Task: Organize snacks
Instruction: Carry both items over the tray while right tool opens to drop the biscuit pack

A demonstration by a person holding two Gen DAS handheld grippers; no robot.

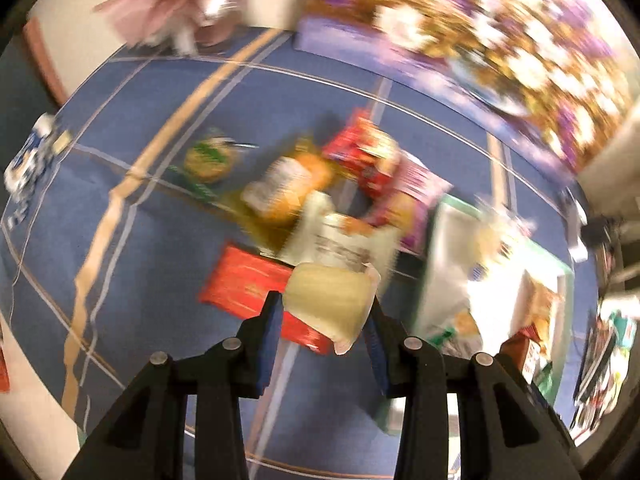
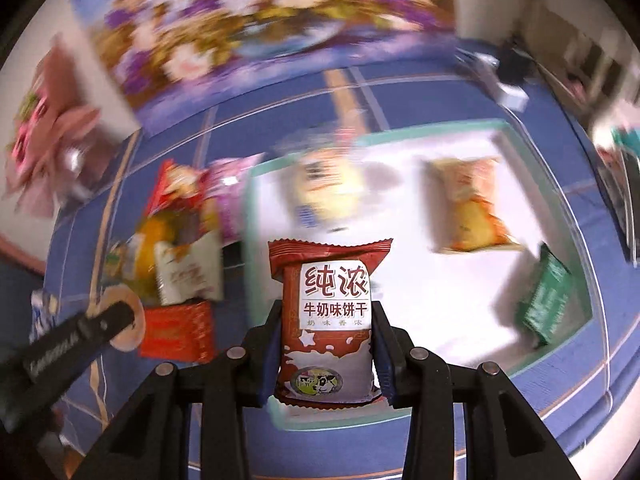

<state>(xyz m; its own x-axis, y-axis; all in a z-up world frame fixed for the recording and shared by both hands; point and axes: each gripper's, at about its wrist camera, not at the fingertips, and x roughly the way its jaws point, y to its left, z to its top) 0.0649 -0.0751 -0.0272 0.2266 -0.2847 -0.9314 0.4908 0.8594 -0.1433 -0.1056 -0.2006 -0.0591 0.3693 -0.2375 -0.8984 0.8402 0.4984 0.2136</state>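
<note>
Pinched in the left tool (image 1: 326, 314) is a pale yellow snack packet (image 1: 330, 300), up above a blurry pile of snack packets (image 1: 320, 200) on the blue cloth desk (image 1: 140, 260). Right tool (image 2: 326, 344) squeezes a red-brown milk biscuit packet (image 2: 328, 320) over the white tray with a green rim (image 2: 400, 138).

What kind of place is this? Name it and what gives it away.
Probably a home room: a table under a blue striped tablecloth, a floral-patterned cloth behind it, and loose snack packets beside a white tray.
</note>
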